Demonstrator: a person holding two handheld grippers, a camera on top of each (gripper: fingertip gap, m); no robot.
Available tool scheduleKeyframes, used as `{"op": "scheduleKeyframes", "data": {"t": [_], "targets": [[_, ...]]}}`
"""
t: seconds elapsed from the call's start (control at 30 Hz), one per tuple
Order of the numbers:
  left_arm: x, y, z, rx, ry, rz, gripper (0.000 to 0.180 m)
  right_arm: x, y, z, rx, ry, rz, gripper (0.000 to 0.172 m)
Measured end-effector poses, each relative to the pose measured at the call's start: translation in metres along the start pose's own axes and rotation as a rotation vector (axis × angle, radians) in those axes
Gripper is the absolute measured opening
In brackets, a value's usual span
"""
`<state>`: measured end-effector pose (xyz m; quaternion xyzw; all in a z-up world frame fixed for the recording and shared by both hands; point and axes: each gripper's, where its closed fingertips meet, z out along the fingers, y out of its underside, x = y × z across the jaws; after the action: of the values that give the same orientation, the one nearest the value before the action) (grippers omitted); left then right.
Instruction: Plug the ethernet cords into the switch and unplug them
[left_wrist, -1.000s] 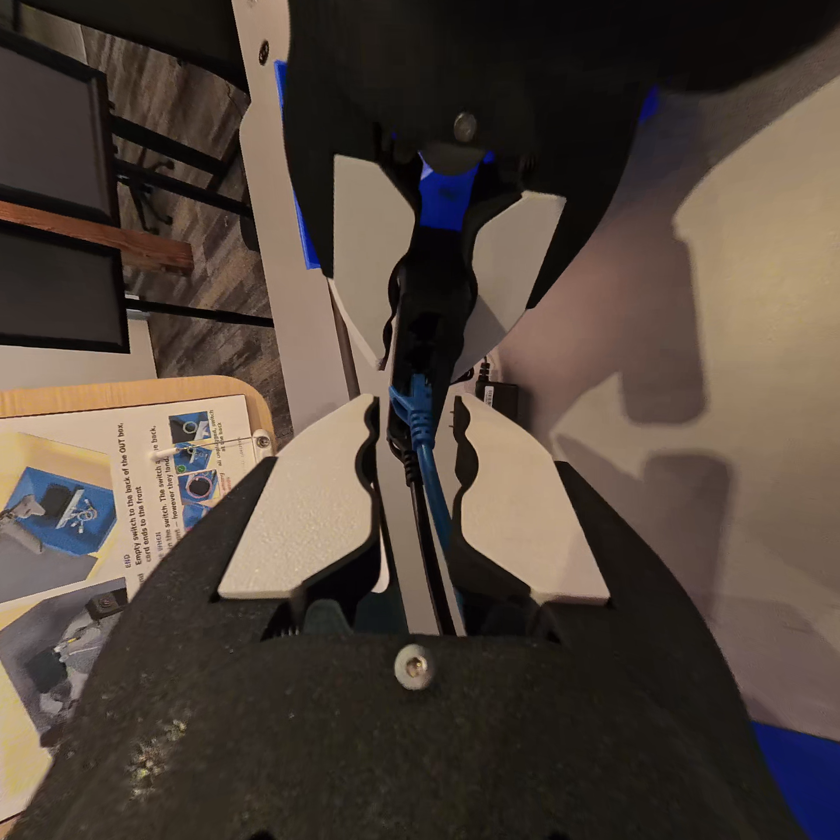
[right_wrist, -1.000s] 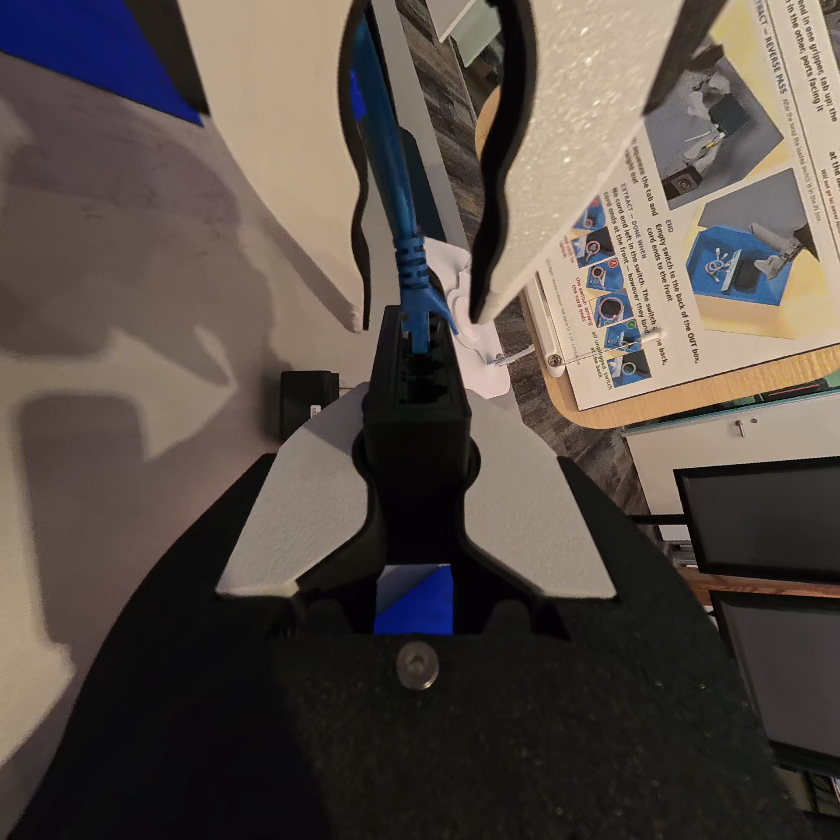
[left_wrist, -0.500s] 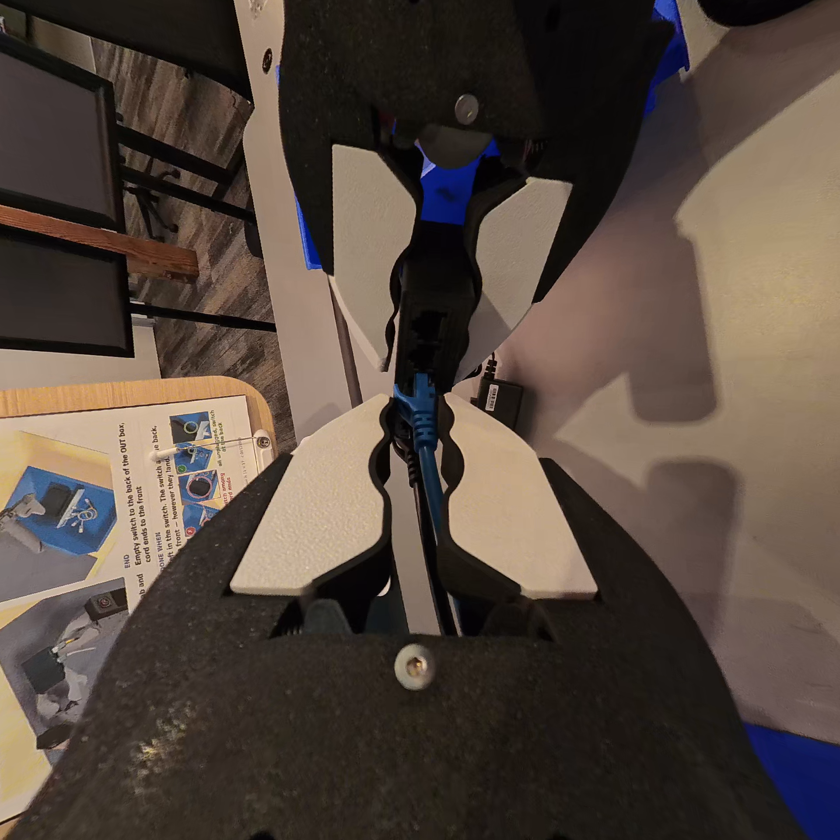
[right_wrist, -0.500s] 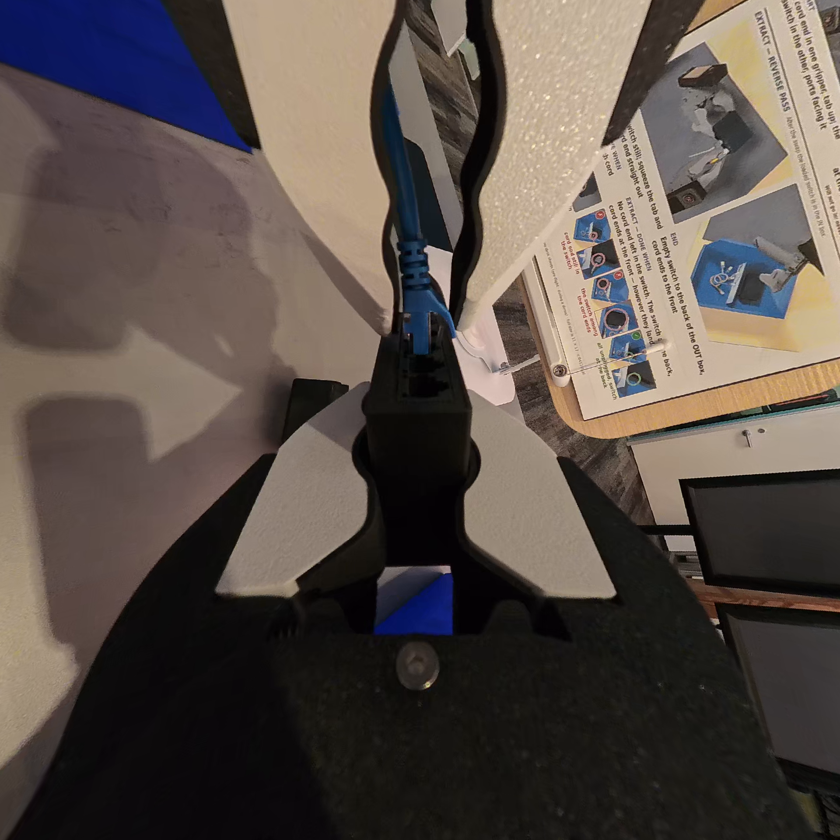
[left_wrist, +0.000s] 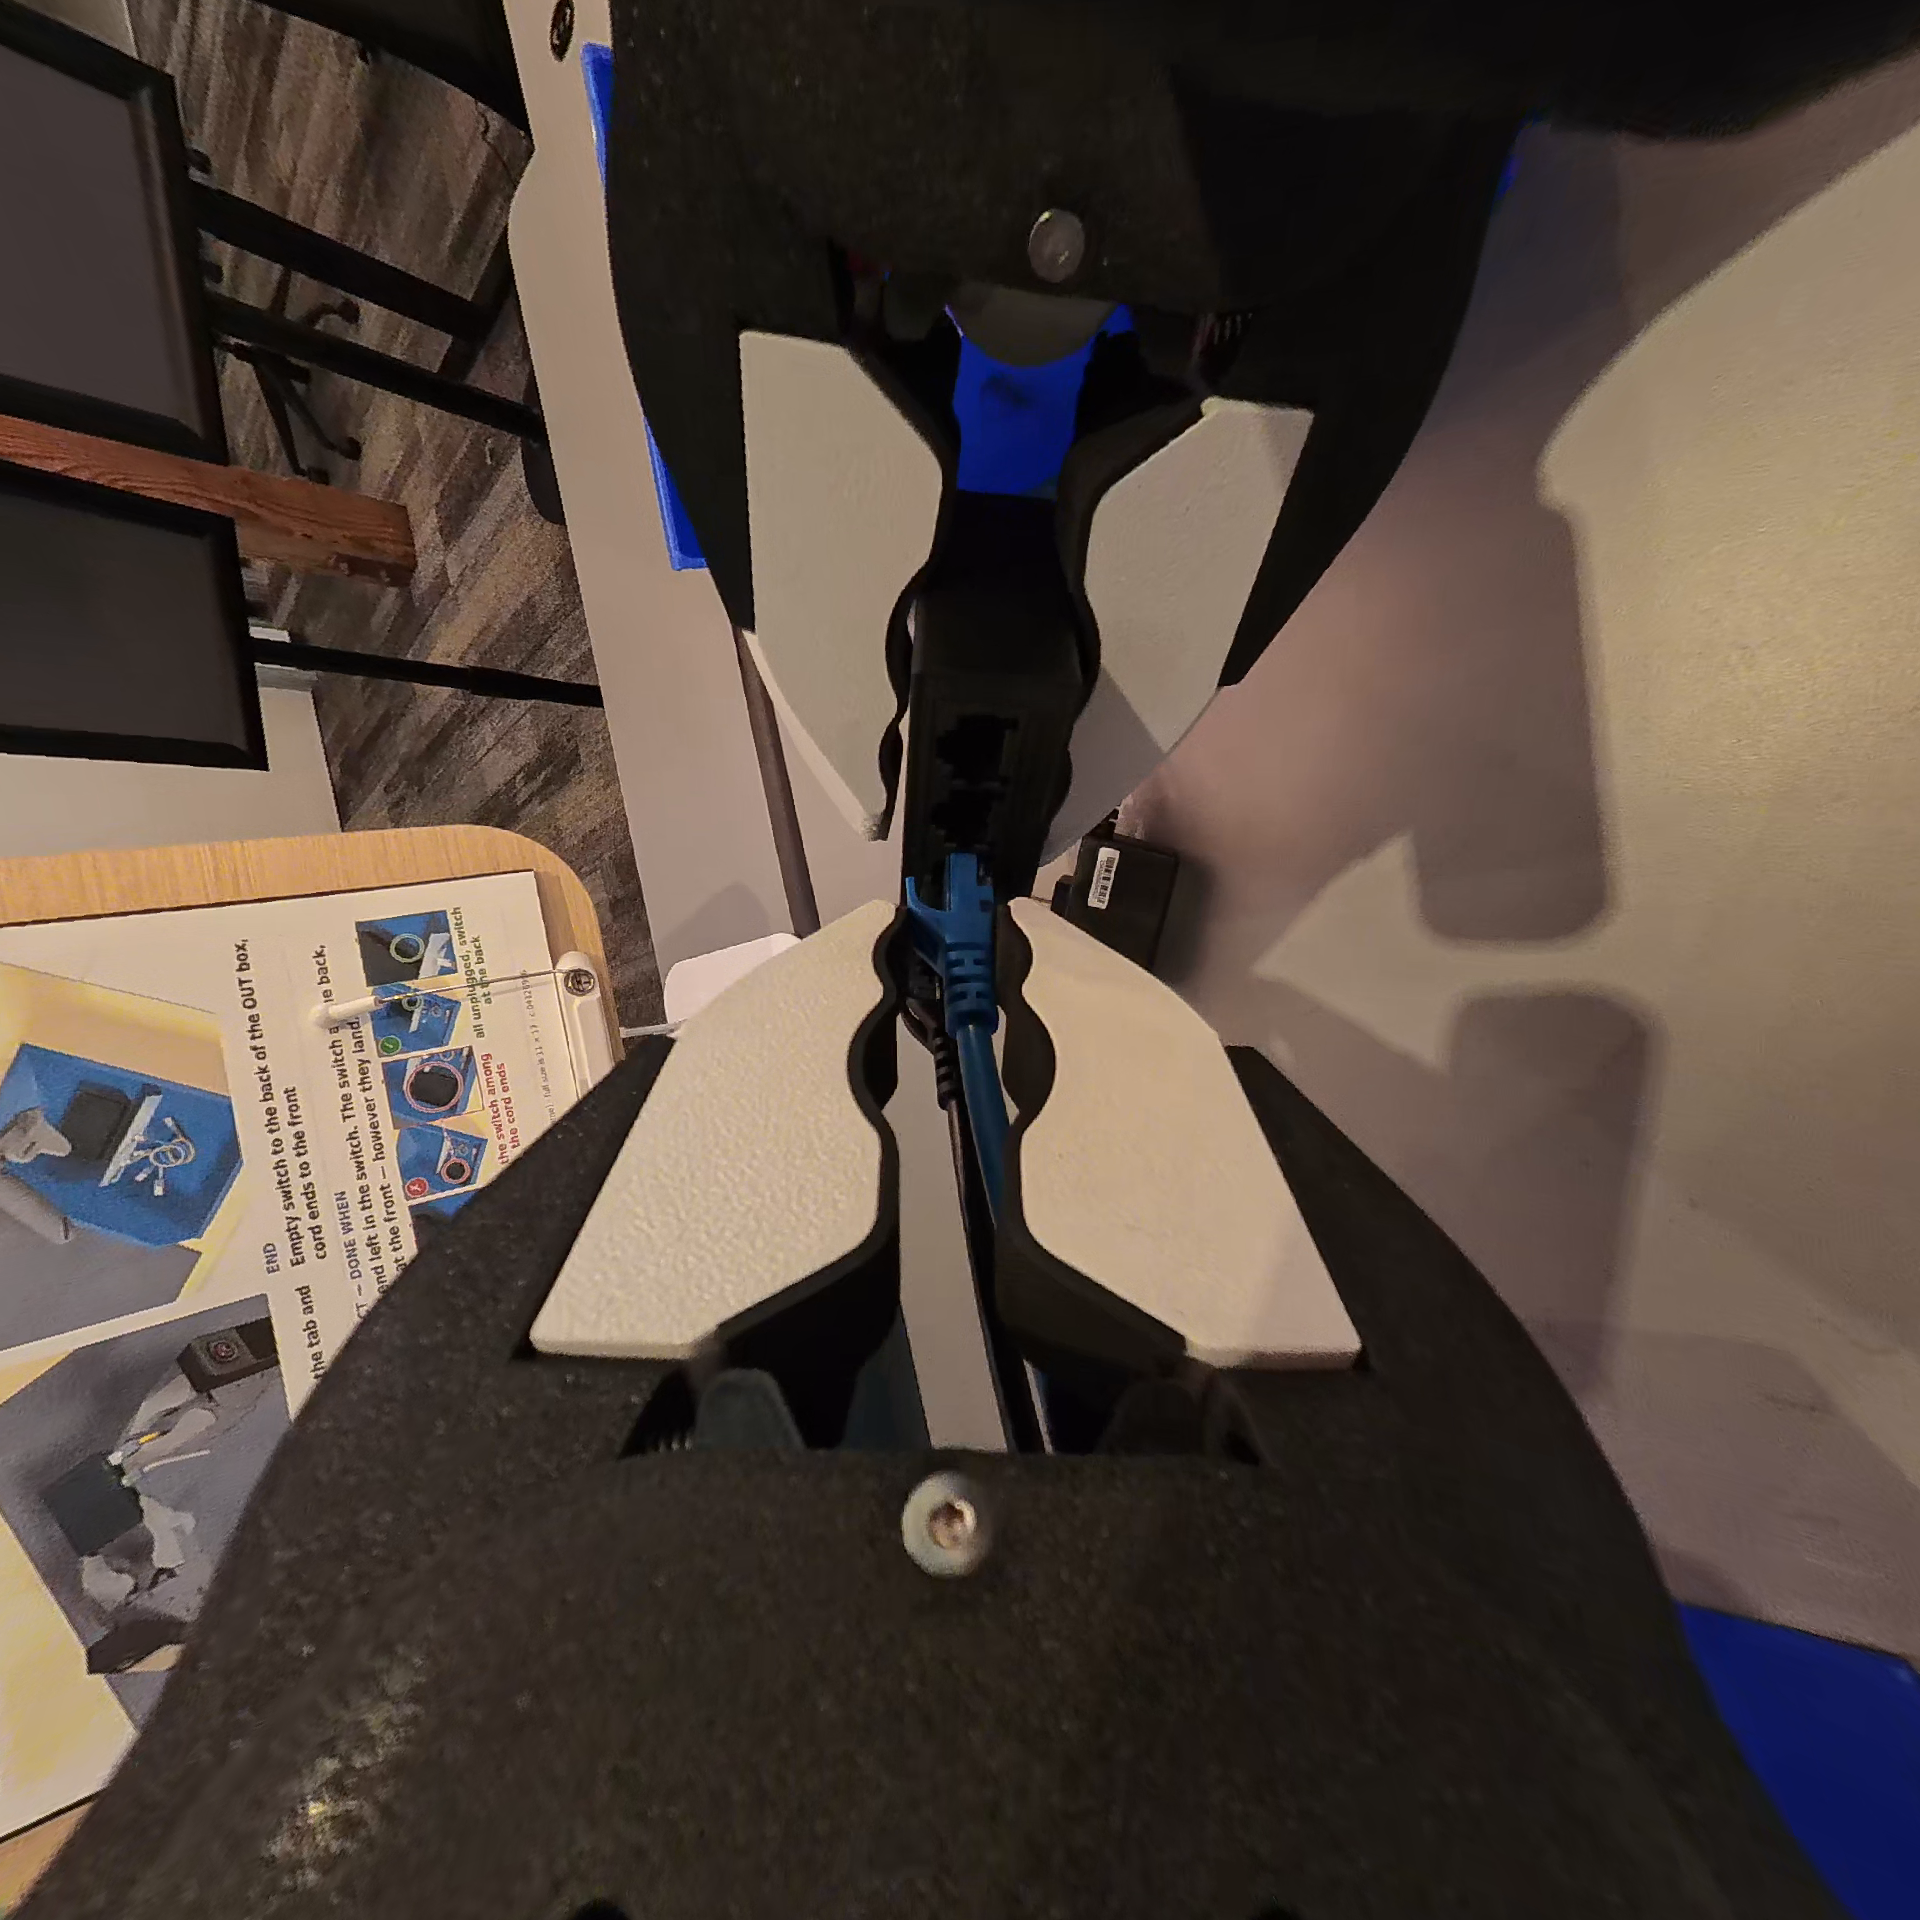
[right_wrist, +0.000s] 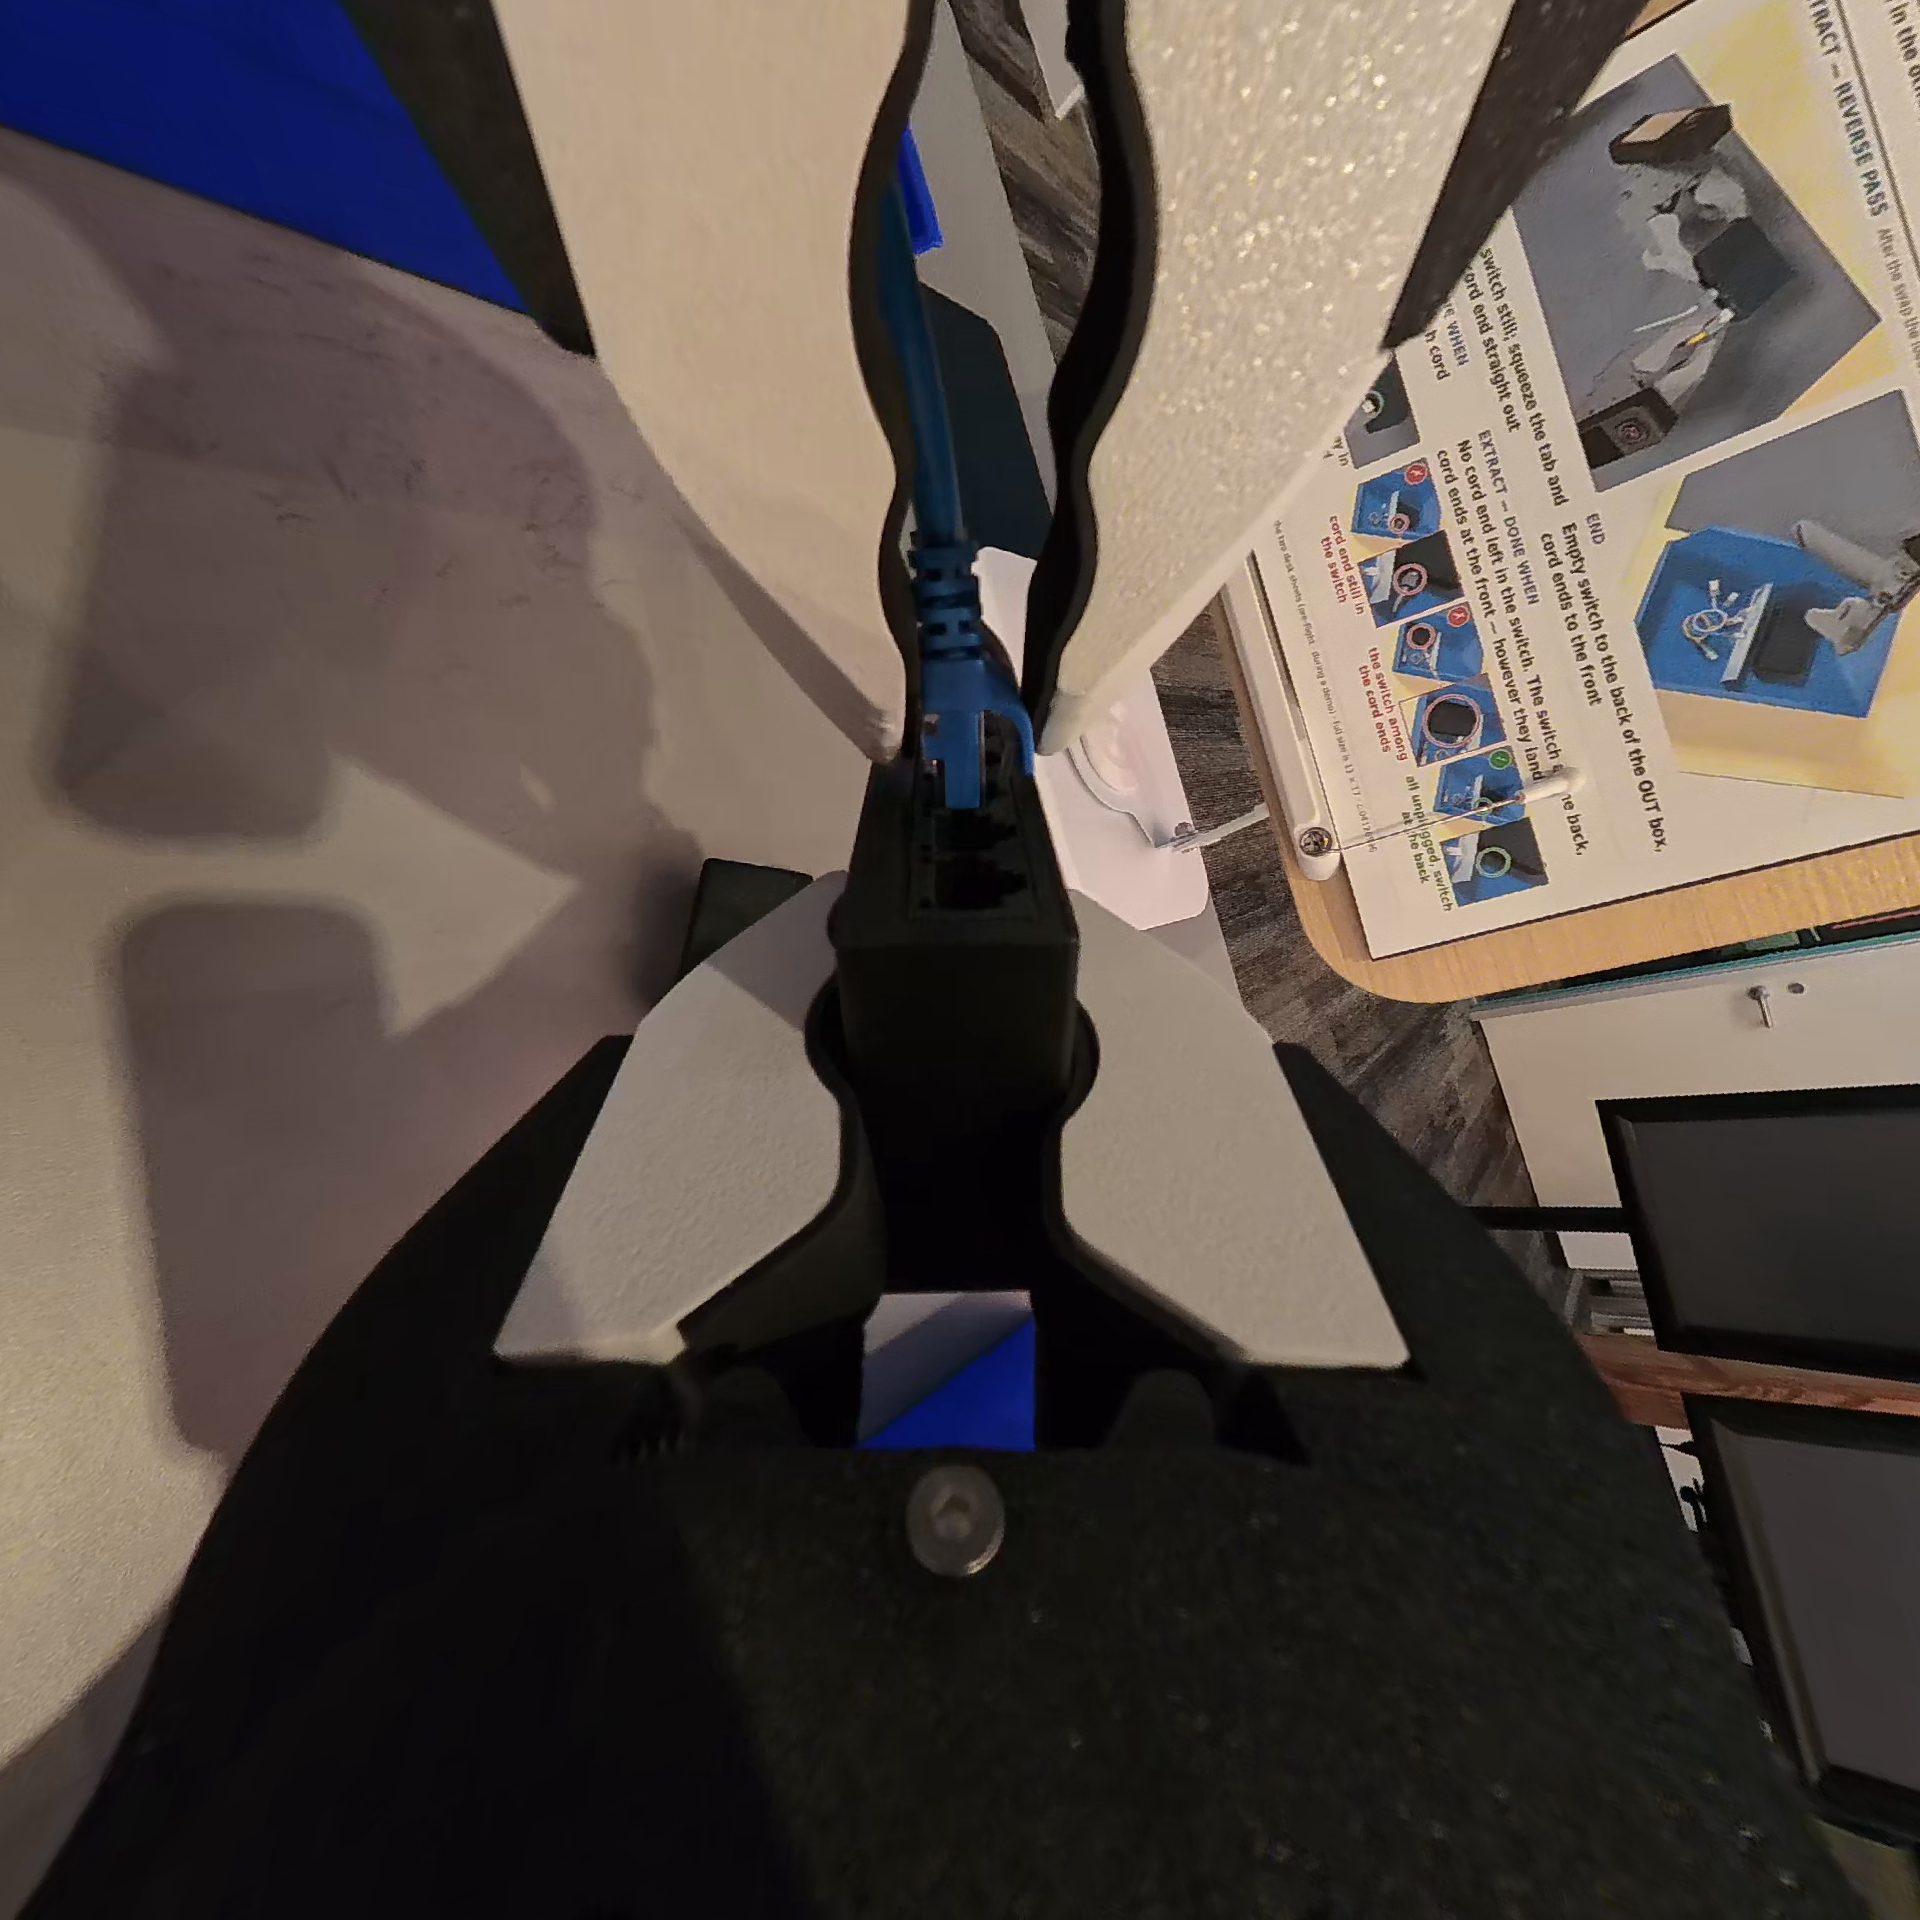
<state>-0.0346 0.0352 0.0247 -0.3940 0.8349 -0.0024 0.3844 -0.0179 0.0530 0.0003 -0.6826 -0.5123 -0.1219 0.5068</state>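
Your right gripper (right_wrist: 961, 1039) is clamped on the black switch (right_wrist: 956, 966), with both fingers pressed against its sides and the port face pointing away from you toward the other tool. Your left gripper (left_wrist: 951, 935) is closed on the blue plug (left_wrist: 961, 935) of the blue cord (left_wrist: 977, 1081); the fingertips bracket the plug's ribbed boot right at the switch face. A black cord (left_wrist: 951, 1101) also runs through the left gripper beside the blue one; whether the fingers press on it cannot be told.

The blue plug sits in the end port of the switch. The two ports next to it show dark and empty. Both tools hang in the air over the grey table (left_wrist: 1558, 1039), with a sheet of picture instructions (left_wrist: 260, 1091) on a wooden board off to the side.

Judged from this arrangement, the step in hand is the plug-to-port stage: either final seating or the start of removal. Which of the two cannot be read from the views.

Next move:
1. Hold the switch steady.
2. To remove, press the latch tab down first.
3. Move the plug straight along the port line, without twisting.
4. Keep the cord slack free of the fingers.
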Motion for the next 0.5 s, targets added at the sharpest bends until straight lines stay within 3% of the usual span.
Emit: {"op": "scheduleKeyframes", "data": {"t": [0.5], "targets": [[0.0001, 0.0010, 0.0010, -0.044, -0.007, 0.006, 0.013, -0.0008, 0.0003, 0.0007, 0.015, -0.006, 0.006, 0.031]]}}
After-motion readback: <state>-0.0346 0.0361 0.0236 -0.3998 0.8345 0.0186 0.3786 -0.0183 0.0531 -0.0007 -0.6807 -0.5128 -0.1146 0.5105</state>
